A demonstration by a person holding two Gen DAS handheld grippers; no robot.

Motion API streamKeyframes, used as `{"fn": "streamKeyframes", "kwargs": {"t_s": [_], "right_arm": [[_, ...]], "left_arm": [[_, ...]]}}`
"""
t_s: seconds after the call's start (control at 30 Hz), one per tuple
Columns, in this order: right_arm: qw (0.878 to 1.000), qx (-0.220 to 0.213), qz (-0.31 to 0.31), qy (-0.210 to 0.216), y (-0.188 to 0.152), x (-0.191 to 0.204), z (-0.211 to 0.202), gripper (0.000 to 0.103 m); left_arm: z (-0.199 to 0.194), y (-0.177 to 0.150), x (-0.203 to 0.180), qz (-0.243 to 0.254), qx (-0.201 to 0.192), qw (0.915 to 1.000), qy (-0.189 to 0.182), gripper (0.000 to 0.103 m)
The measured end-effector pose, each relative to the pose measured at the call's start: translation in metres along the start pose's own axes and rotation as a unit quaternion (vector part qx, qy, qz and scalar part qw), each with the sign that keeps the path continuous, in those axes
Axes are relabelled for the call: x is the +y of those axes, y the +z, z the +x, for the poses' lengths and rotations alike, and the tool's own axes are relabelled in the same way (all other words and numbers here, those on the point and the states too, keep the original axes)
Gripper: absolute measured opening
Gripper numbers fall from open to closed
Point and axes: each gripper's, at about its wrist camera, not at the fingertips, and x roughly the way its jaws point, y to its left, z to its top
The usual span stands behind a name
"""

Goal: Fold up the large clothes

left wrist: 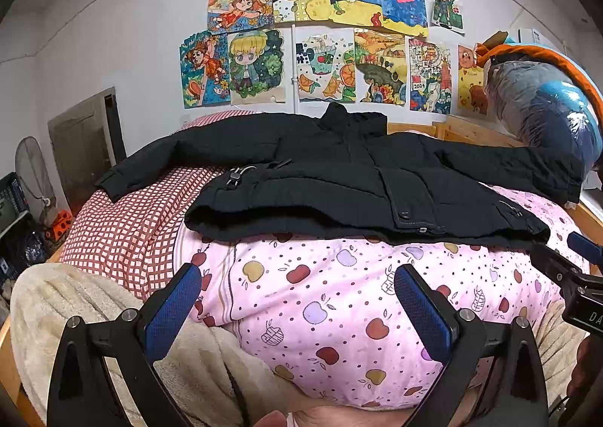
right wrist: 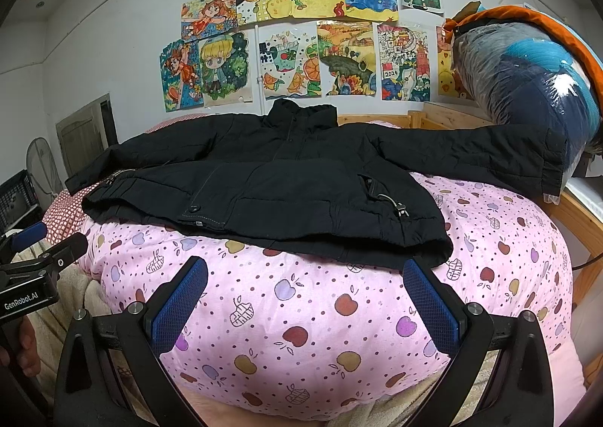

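— From the left wrist camera, where's the black jacket [left wrist: 339, 178]?

— Spread flat on the pink apple quilt [left wrist: 320, 314], straight ahead of the left hand-held gripper [left wrist: 297, 295], sleeves running side to side. Its jaws gape with nothing between them, short of the jacket's hem.

— And the right wrist camera?

— Same lie. The right hand-held gripper [right wrist: 305, 291] is also spread and empty, one finger just short of the jacket's hem corner. I'd judge the right one nearer, though each faces its own side of the hem.
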Motion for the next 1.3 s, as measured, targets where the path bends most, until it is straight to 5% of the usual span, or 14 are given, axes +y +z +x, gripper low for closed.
{"fn": "streamKeyframes", "kwargs": {"t_s": [0.73, 0.97, 1.3], "right_arm": [[1.0, 0.006, -0.001, -0.001, -0.011, 0.004, 0.008, 0.102], [0.999, 0.04, 0.014, -0.025, 0.006, -0.008, 0.026, 0.102], [0.994, 0.054, 0.0, -0.1, 0.047, -0.04, 0.062, 0.102]], "left_arm": [[0.014, 0.002, -0.001, 0.012, 0.014, 0.9998, -0.001, 0.103], [0.033, 0.044, -0.004, 0.068, -0.002, 0.9972, -0.03, 0.103], [0.099, 0.127, -0.04, 0.188, 0.015, 0.9796, -0.07, 0.103]]}}
